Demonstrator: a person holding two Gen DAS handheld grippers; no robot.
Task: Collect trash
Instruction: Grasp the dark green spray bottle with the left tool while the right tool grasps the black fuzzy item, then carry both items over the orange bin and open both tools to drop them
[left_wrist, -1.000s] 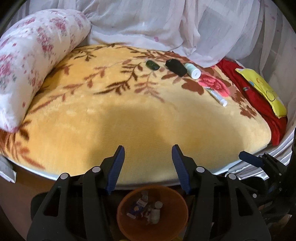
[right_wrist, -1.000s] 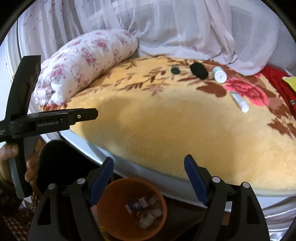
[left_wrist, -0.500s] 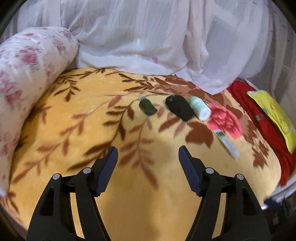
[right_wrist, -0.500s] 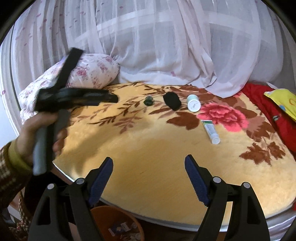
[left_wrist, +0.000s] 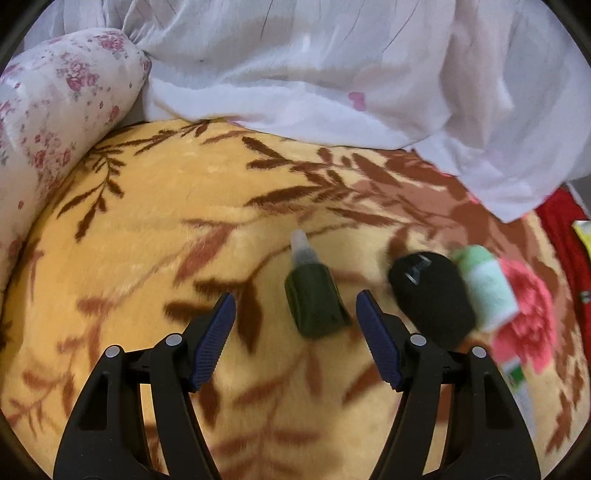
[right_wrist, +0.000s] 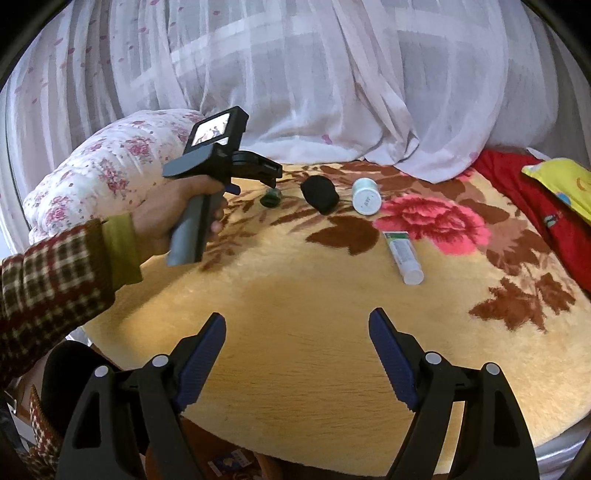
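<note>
While the left gripper hangs over the yellow blanket with its jaws apart and nothing between the pads, the step in hand looks like the reach for a fresh piece of trash. Its jaws have just been opening, and they now frame empty blanket. At the far left of the bed lies a flowered pillow, no part of the job. Next along, just ahead of the open jaws and a little nearer the right-hand pad, the small dark green bottle lies on its side, its pale nozzle pointing away. It seems the likely target. Beside it to the right sits a black rounded object, touching or nearly touching a pale green-and-white bottle, and further right a white tube lies alone near the pink flower.

The right gripper waits near the bed's front edge, jaws spread and empty, well apart from all four items.

The next move calls for easing the left gripper forward and down until both pads straddle the green bottle's body, then closing across its width without nudging the black object alongside.
</note>
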